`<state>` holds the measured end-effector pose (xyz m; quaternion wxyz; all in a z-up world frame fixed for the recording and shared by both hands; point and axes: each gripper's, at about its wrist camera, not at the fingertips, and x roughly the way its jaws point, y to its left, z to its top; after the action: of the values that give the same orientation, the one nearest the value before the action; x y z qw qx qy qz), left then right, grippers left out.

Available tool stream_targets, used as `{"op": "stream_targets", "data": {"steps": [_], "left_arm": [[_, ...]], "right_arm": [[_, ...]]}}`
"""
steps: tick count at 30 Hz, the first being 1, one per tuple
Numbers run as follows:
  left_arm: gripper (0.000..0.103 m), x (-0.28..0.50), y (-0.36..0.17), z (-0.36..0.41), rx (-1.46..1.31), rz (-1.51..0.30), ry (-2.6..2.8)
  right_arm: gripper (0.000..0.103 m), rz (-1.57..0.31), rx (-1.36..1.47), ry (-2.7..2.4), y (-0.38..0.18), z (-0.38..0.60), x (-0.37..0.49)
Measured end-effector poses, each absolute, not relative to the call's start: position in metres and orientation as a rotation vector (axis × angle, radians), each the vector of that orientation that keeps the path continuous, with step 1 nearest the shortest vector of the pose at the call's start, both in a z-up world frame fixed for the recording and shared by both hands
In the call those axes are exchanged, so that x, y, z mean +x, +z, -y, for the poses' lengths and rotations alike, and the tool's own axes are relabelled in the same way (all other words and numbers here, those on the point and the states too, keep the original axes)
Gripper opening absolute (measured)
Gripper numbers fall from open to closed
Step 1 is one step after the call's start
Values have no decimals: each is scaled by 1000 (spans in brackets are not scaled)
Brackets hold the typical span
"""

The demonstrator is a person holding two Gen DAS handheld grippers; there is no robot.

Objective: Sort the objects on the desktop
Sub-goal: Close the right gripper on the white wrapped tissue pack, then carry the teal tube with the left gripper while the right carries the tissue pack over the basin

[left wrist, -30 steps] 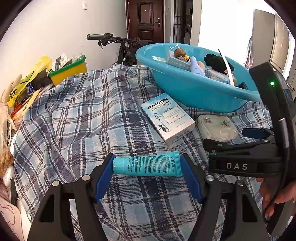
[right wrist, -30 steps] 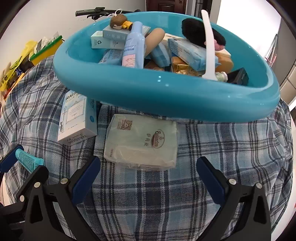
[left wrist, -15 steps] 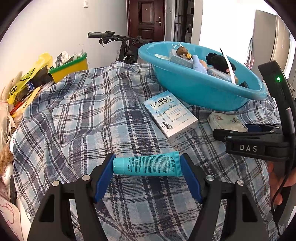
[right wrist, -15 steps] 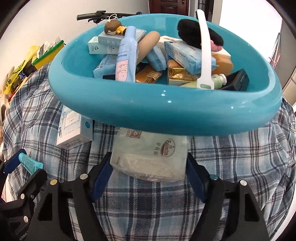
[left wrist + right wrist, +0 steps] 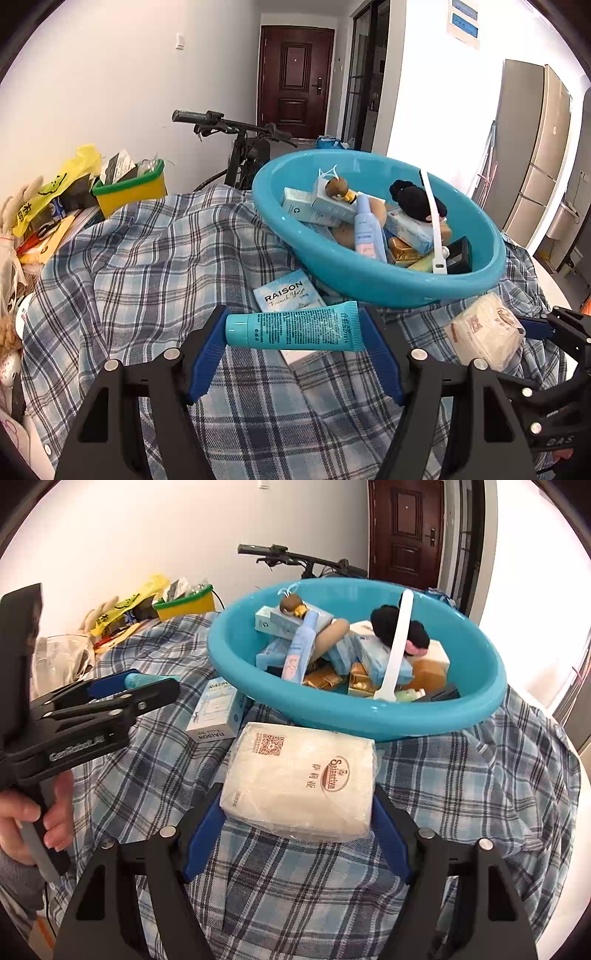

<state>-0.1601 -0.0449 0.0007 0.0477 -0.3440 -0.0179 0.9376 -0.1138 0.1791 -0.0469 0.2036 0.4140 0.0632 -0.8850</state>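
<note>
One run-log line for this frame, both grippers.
left gripper: shut on teal tube | right gripper: shut on tissue pack | both lifted | blue basin: ahead

Tube (image 5: 293, 326): teal, lying crosswise, lifted off the cloth.
Tissue pack (image 5: 301, 788): white, flat, raised.
Basin (image 5: 476, 705): blue, heaped full.

Black frames, blue pads, seemingly grey sleeve (image 5: 14, 878)

I see box (image 5: 291, 295) partly hidden behind tube (image 5: 293, 326) in left view; basin (image 5: 480, 701) hides its far end in right. Basin contents overlap, lower items unreadable. Hand (image 5: 33, 812) cut off at edge.
</note>
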Motion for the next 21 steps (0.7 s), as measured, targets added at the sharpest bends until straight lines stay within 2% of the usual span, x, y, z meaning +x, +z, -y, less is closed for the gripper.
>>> {"op": "stream_targets", "data": {"steps": [6,14,21], "left_arm": [[73,-163,31,28,-925,58,2911],[73,-147,73,7,-701,-12,2995],[73,-152,87,5,-685,11,2988]], "right_arm": [[74,-249,914,-2600,-8,-194,-92],[74,-188,761,-2714,38,-218,-100],[74,-94,636,-2776,70,-224,-105]]}}
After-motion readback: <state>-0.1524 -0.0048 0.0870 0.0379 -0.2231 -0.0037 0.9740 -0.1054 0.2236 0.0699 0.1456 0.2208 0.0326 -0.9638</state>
